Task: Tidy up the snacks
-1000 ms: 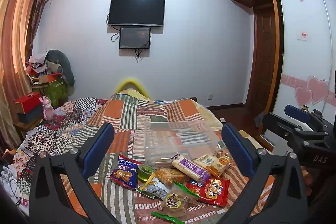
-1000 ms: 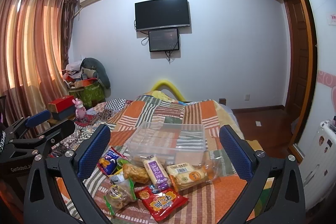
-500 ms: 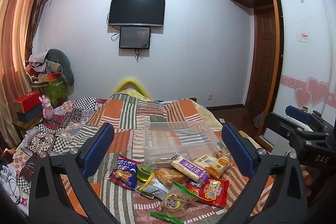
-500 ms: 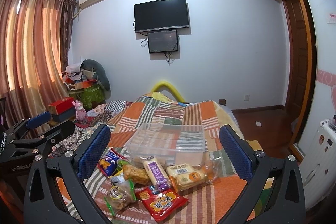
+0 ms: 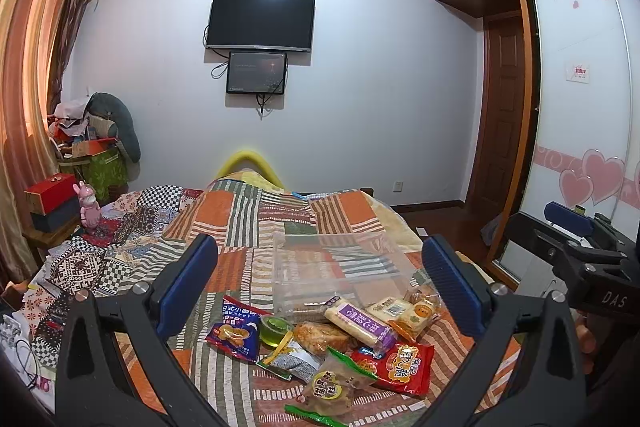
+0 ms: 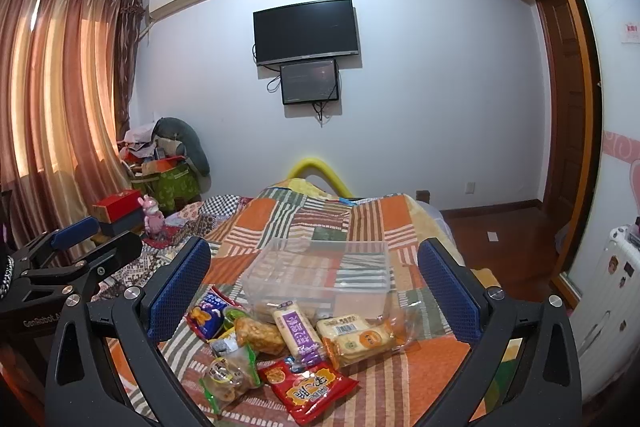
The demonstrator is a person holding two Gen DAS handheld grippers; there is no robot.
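A pile of packaged snacks lies on the patchwork bed: a red packet [image 5: 394, 367] [image 6: 310, 389], a purple-labelled bar [image 5: 358, 319] [image 6: 296, 331], a blue biscuit bag [image 5: 234, 331] [image 6: 206, 317], a green jelly cup [image 5: 276, 325] and a bag of yellow-labelled cakes [image 6: 360, 337]. Behind them stands an empty clear plastic box [image 5: 340, 273] [image 6: 320, 275]. My left gripper [image 5: 320, 283] is open above the pile, holding nothing. My right gripper [image 6: 314, 287] is open too, and it shows at the right edge of the left wrist view [image 5: 572, 231].
The striped quilt [image 5: 260, 215] covers the bed, with a checkered cloth [image 5: 100, 255] to the left. A red box [image 5: 50, 193] and pink toy [image 5: 89, 205] sit at the far left. A wardrobe [image 5: 580, 131] and white suitcase [image 6: 608, 291] stand on the right.
Both views have shifted only slightly; the snacks and box lie where they were. Both grippers stay open.
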